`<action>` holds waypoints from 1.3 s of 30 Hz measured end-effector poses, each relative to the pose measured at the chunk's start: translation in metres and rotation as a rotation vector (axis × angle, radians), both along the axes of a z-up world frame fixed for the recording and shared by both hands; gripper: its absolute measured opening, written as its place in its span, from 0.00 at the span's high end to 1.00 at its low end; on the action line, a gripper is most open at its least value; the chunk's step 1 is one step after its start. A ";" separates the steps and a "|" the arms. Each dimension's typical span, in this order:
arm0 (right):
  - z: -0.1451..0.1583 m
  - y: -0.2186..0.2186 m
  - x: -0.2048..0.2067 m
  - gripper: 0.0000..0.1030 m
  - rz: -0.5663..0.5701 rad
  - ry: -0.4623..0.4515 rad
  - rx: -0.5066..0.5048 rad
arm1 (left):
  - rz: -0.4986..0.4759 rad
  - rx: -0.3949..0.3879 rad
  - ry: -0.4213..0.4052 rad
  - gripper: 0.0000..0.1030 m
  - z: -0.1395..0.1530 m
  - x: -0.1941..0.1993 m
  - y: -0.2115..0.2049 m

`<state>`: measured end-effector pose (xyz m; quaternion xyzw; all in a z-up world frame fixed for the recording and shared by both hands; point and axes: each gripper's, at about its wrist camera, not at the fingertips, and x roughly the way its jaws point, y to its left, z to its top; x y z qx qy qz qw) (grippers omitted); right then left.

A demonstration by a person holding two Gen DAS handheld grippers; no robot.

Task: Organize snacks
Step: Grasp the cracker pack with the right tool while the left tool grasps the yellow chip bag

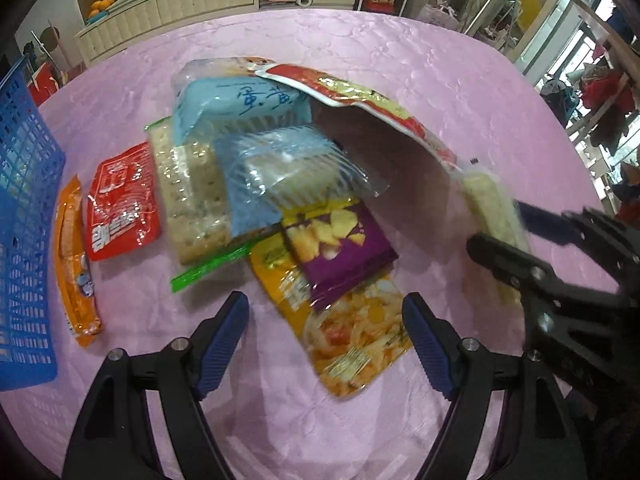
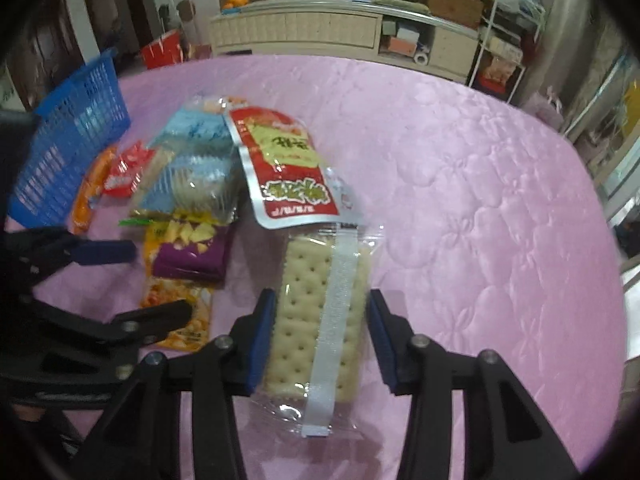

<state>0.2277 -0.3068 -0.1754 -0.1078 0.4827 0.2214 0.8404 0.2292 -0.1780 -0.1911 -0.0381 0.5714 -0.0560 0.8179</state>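
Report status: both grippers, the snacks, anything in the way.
Right gripper shut on cracker pack, red pouch draped over its far end. Left gripper open, empty, over yellow packet. Blue basket at left, unobstructed.

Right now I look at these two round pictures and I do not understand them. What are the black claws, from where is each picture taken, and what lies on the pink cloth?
The claws are two hand-held grippers; each carries a camera looking along its fingers. In its own view, the left gripper is open and empty above a yellow snack bag. The right gripper is shut on a clear cracker packet, with a red pouch resting on its far end. Other snacks lie heaped on the pink tablecloth, beside a blue basket.
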 end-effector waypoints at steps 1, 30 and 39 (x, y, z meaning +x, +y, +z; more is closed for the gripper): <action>-0.001 -0.004 0.002 0.52 -0.006 0.010 0.007 | 0.003 0.006 0.005 0.25 -0.001 0.002 -0.002; 0.006 -0.025 0.001 0.51 -0.082 0.049 -0.049 | -0.107 0.192 -0.002 0.72 -0.007 0.007 -0.067; 0.011 -0.021 -0.026 0.51 -0.107 0.068 0.009 | -0.162 0.129 -0.033 0.83 -0.003 -0.014 -0.053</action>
